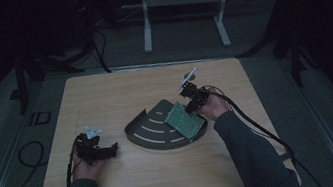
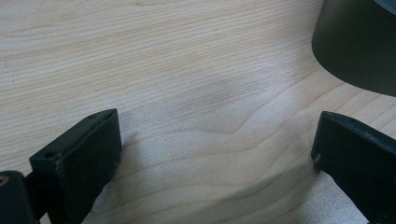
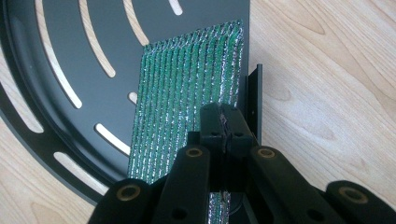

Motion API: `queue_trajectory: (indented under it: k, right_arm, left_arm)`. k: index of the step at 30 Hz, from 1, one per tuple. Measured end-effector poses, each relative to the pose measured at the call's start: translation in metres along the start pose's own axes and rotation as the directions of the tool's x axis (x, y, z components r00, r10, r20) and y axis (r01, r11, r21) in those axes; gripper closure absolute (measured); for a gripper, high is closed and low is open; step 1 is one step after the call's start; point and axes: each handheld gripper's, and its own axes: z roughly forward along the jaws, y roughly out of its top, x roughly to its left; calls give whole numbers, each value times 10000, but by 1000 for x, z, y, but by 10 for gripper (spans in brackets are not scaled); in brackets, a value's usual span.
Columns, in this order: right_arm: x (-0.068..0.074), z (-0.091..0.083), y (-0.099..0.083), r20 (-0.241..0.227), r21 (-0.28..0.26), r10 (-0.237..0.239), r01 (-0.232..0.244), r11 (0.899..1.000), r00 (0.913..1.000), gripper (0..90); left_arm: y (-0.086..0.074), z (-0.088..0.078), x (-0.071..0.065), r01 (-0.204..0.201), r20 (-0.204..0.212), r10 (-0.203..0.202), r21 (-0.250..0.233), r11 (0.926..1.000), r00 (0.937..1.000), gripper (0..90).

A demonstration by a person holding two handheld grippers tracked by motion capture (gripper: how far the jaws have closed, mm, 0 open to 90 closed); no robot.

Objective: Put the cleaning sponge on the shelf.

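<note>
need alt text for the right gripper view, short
The right tool, jaws shut, pinches the edge of a green, silver-ribbed sheet that lies over a dark metal tray with curved slots. The tray sits on a light wooden table.

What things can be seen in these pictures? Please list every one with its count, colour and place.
green sheet: one, green with silver glitter lines, lying on the right part of the tray, its edge pinched by the right claw.
tray: one, black, fan-shaped with curved slots, at the table's middle.
table: one, light wood, under everything.
stand legs: two, white, on the floor behind the table.
left claw: one, black, jaws wide apart, low over bare wood left of the tray.
right claw: one, black, shut on the green sheet.
sleeves: two, dark, coming in from the bottom.
</note>
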Motion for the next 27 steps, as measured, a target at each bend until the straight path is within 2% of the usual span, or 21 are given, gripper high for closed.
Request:
queue_trajectory:
  k: [7, 15, 18, 22, 27]
  right_arm:
    - [1, 1, -1, 192, 77, -82, 81, 9999, 9998, 892]
    - [0, 1, -1, 207, 103, -52, 50, 9999, 9998, 886]
    - [-1, 0, -1, 243, 42, -37, 36, 10000, 9997, 860]
    - [-1, -2, -1, 278, 26, -47, 46, 10000, 9996, 803]
    - [-3, -5, -5, 220, -122, -24, 27, 9999, 9998, 652]
  left_arm:
    - [0, 0, 0, 2, 1, -2, -3, 10000, 10000, 20]
    - [0, 0, 0, 1, 1, -1, -1, 10000, 10000, 20]
    - [0, 0, 0, 1, 1, -1, -3, 10000, 10000, 20]
    - [0, 0, 0, 3, 1, -3, -3, 10000, 10000, 20]
    - [0, 0, 0, 1, 2, -1, -2, 10000, 10000, 20]
